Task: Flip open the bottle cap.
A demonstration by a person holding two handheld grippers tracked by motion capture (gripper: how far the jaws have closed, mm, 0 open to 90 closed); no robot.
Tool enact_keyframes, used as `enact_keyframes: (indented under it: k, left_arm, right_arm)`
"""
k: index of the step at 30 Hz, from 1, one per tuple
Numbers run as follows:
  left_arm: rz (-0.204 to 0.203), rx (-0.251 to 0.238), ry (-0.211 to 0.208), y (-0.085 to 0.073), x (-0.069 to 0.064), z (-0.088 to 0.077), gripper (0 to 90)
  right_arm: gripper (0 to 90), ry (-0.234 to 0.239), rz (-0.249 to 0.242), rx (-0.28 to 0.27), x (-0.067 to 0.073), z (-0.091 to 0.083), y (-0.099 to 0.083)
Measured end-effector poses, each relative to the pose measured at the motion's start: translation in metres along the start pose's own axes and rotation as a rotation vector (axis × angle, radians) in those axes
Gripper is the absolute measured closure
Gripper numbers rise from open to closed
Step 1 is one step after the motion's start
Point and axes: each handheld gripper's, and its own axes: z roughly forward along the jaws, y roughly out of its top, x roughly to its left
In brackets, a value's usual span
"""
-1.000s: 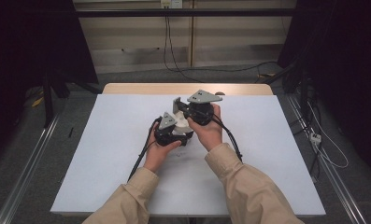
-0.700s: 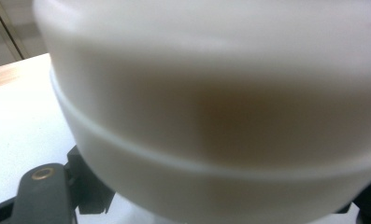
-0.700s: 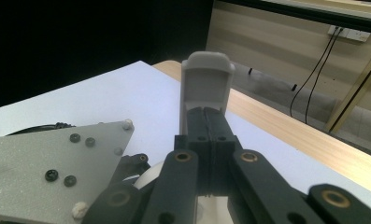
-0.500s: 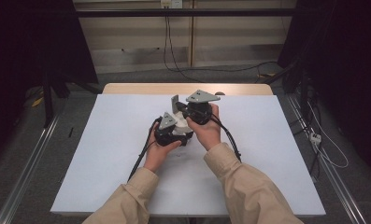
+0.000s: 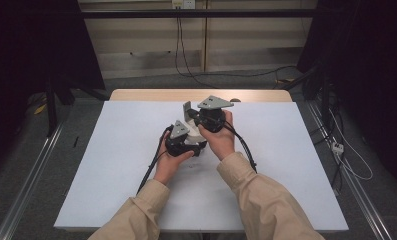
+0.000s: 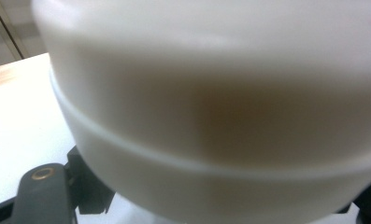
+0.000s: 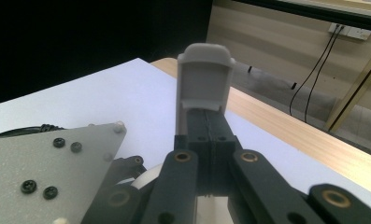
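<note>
while my hands sit mid-table [image 5: 136, 165], my left claw [image 5: 190, 134] pinches a white tub [image 6: 211, 107] — just beside it, my right claw [image 7: 205, 88] is pressed together, empty, pointing up and away.

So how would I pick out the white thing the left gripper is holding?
Find the white table, then the two hands at its middle. The left gripper is shut on a smooth round white plastic container, tucked just below the right gripper. It is the one pale rounded thing among black parts.
</note>
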Motion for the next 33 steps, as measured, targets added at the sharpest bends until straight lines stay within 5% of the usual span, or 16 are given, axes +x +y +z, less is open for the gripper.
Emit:
enact_keyframes:
  k: [33]
  left_arm:
    - [0.003,0.004,0.004,0.000,0.000,0.000,18.7]
  right_arm:
    - [90.0,0.001,-0.014,0.000,-0.001,0.011,0.002]
